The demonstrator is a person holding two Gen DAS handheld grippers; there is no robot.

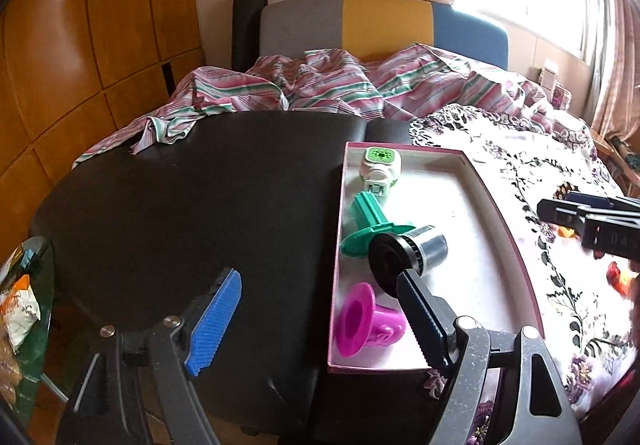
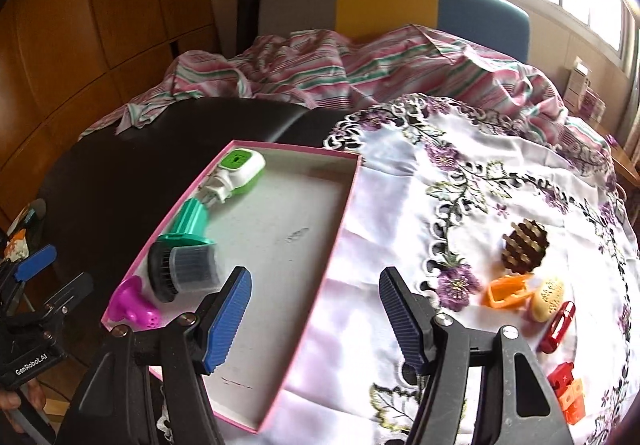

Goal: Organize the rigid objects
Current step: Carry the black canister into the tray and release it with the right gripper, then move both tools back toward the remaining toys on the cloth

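Left gripper [image 1: 320,317] wide open, empty, over pink box [image 1: 496,201] edge at 6 o'clock. Right gripper [image 2: 316,309] wide open, empty, above box's right rim. 4 items line box's left wall: plug [image 2: 240,169], green part [image 2: 190,221], black brush [image 2: 184,273], magenta cup [image 2: 134,303]. Loose bits on cloth [image 2: 400,213] at 3 o'clock.

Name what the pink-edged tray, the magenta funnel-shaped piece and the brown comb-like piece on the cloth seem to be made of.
Tray: probably cardboard; thin straight walls, matte scuffed white floor.
Magenta funnel-shaped piece: likely moulded plastic; even saturated colour, smooth soft sheen.
Brown comb-like piece: possibly wood or bamboo; dark brown body with paler pegs, though brown plastic can't be ruled out.
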